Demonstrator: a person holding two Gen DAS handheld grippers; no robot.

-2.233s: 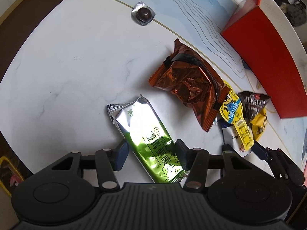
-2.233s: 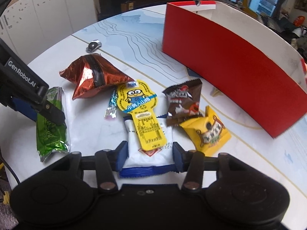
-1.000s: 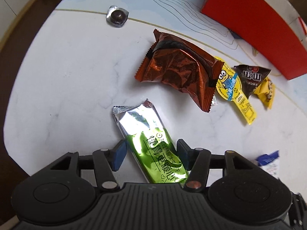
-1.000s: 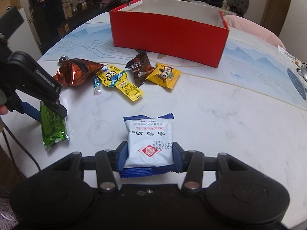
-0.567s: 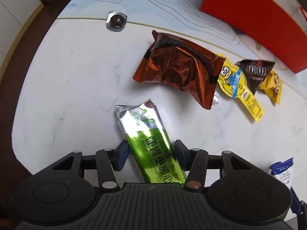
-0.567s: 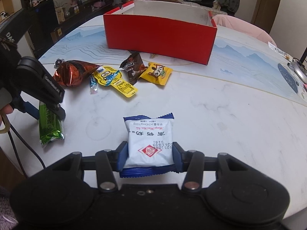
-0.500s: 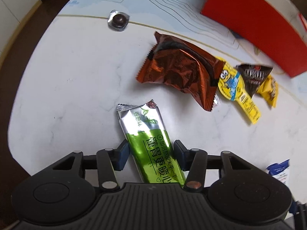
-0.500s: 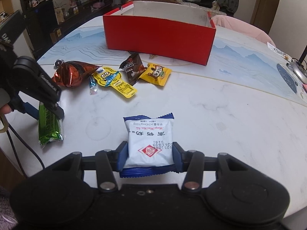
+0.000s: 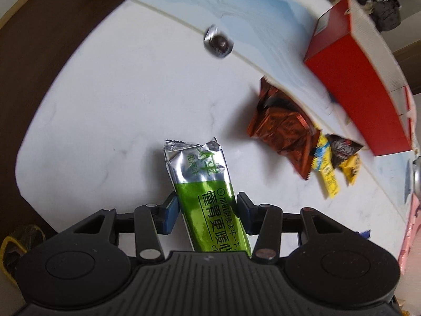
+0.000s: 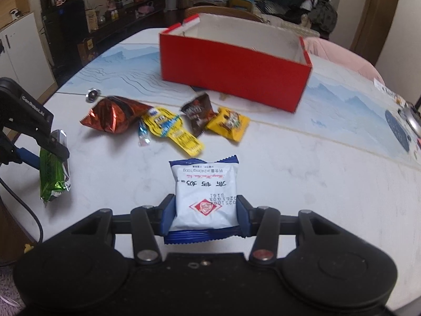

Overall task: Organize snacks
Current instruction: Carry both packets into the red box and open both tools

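Observation:
My left gripper (image 9: 208,212) is shut on a green and silver snack bar (image 9: 205,194) and holds it above the white table; it also shows in the right wrist view (image 10: 52,169). My right gripper (image 10: 205,214) is shut on a white and blue snack packet (image 10: 205,192), lifted off the table. The open red box (image 10: 234,65) stands at the far side and shows in the left wrist view (image 9: 360,79). In front of it lie a copper foil bag (image 10: 115,114), a yellow Minion packet (image 10: 171,129), a dark M&M's bag (image 10: 198,113) and a yellow candy bag (image 10: 229,123).
A small foil-wrapped chocolate (image 9: 218,44) lies alone near the table's left edge. The round table's rim (image 9: 52,121) curves close on the left, with dark floor beyond. A small blue candy wrapper (image 10: 143,133) lies beside the Minion packet.
The left gripper has lifted and swung with the green bar, so the table now looks tilted and blurred. The right gripper has risen slightly with the white packet.

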